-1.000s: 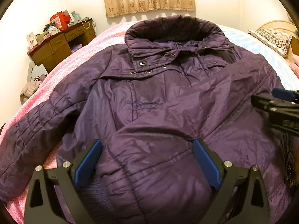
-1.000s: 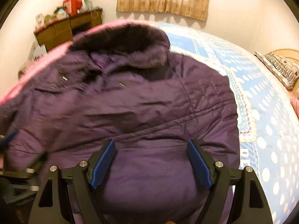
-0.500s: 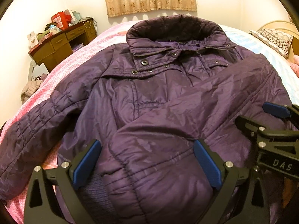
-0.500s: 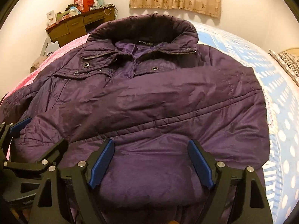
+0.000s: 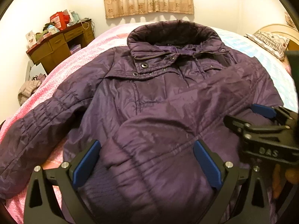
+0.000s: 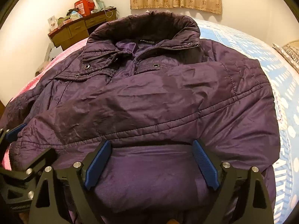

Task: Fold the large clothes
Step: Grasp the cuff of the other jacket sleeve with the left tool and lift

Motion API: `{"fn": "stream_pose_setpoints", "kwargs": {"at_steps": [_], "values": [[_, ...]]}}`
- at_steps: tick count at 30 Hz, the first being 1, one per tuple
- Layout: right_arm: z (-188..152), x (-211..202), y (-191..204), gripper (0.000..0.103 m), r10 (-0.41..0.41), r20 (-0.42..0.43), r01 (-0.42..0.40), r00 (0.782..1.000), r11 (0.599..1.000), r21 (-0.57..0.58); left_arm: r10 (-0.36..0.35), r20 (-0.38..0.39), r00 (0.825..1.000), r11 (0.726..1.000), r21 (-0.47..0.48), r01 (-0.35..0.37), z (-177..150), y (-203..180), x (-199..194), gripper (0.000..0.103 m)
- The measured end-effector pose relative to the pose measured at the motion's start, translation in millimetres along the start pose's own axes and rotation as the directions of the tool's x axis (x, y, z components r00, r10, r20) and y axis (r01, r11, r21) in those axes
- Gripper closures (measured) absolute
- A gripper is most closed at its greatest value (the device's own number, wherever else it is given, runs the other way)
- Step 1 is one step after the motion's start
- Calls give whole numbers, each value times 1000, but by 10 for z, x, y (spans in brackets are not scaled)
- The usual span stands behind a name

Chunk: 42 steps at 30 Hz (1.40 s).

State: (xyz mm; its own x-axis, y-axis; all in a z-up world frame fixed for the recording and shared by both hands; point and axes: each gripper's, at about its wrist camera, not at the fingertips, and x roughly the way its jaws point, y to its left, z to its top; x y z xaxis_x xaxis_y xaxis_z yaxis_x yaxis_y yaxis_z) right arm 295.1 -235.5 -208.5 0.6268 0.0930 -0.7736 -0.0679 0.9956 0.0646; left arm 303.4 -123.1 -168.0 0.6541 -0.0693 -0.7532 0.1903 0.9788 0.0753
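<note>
A large purple padded jacket (image 5: 158, 97) lies front up on the bed, collar (image 5: 173, 31) at the far end. One sleeve (image 6: 130, 108) is folded across the chest. The other sleeve (image 5: 37, 130) stretches out to the left. My left gripper (image 5: 146, 165) stands wide open over the folded sleeve's cuff, which bulges between its blue pads. My right gripper (image 6: 152, 160) hovers low over the jacket's near hem with its jaws opening; fabric lies between them, not pinched. Each gripper shows in the other's view: the right gripper (image 5: 244, 115) and the left gripper (image 6: 31, 141).
The bed has a pink cover (image 5: 84, 59) on the left and a blue dotted cover (image 6: 261, 56) on the right. A cluttered wooden desk (image 5: 59, 44) stands at the back left, with clothes (image 5: 28, 91) on the floor beside it. A pillow (image 5: 269, 41) lies far right.
My right gripper has swung left and dipped closer to the jacket, coming further into the left wrist view, and its jaws have widened. The left gripper has stayed put.
</note>
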Motion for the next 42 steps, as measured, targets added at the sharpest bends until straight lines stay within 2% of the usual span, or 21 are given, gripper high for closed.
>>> {"fn": "stream_pose_setpoints", "kwargs": {"at_steps": [4,7,9,12,14,16,18,20,22,23,26,28,29,30,31,33,36,39,40,42], "values": [[-5,-13,7,13,-6,8,6,1000,1000,-2,10,15,1000,1000,17,-10,-52,87,-251,1],[-20,-49,23,13,-19,24,19,1000,1000,-7,16,76,997,1000,16,-17,-192,314,-648,1],[-27,-66,18,13,-17,30,17,999,1000,-3,37,97,995,999,-9,-36,-339,589,-888,1],[-35,-81,26,12,-22,35,22,999,1000,-4,97,96,991,991,-99,-87,-627,1195,-1209,1],[-37,-87,35,12,-28,37,28,999,1000,-8,172,95,981,971,-187,-152,-851,1682,-1446,1],[-34,-91,34,12,-29,38,30,999,1000,-8,207,80,975,949,-257,-181,-1034,2063,-1621,1],[-36,-92,33,12,-30,39,30,999,1000,-8,210,62,976,916,-361,-174,-1196,2416,-1751,1],[-36,-93,34,12,-31,39,32,999,999,-9,151,68,986,864,-493,-98,-1357,2705,-1833,1],[-38,-97,38,12,-35,41,35,999,999,-10,74,97,993,774,-634,4,-1505,2953,-1833,1],[-39,-101,38,12,-36,42,36,998,999,-10,55,104,993,742,-670,29,-1538,3014,-1799,1],[-47,-122,31,12,-34,50,34,998,999,-6,-46,143,989,590,-795,143,-1680,3218,-1571,1],[-47,-128,27,11,-32,52,32,998,999,-4,-89,160,983,523,-833,183,-1727,3254,-1402,1],[-45,-126,27,11,-31,51,31,998,1000,-3,-90,168,982,499,-846,191,-1769,3264,-1380,3],[-47,-127,28,11,-31,52,31,998,1000,-3,-98,198,975,464,-858,221,-1802,3305,-1326,3],[-45,-127,28,11,-32,52,32,998,999,-4,-102,218,971,441,-865,241,-1819,3335,-1281,3],[-46,-127,22,11,-30,52,31,998,1000,-3,-74,224,972,415,-879,234,-1830,3390,-1231,3],[-46,-129,26,11,-30,53,30,998,1000,-2,-52,205,977,391,-896,209,-1824,3478,-1097,3],[-47,-131,30,11,-32,55,32,998,999,-2,-47,193,980,328,-924,198,-1896,3565,-992,3],[-47,-129,30,11,-34,54,34,998,999,-3,-43,203,978,317,-926,206,-1912,3584,-977,3],[-50,-130,29,11,-34,54,34,998,999,-3,-25,207,978,315,-927,204,-1889,3598,-971,3]]}}
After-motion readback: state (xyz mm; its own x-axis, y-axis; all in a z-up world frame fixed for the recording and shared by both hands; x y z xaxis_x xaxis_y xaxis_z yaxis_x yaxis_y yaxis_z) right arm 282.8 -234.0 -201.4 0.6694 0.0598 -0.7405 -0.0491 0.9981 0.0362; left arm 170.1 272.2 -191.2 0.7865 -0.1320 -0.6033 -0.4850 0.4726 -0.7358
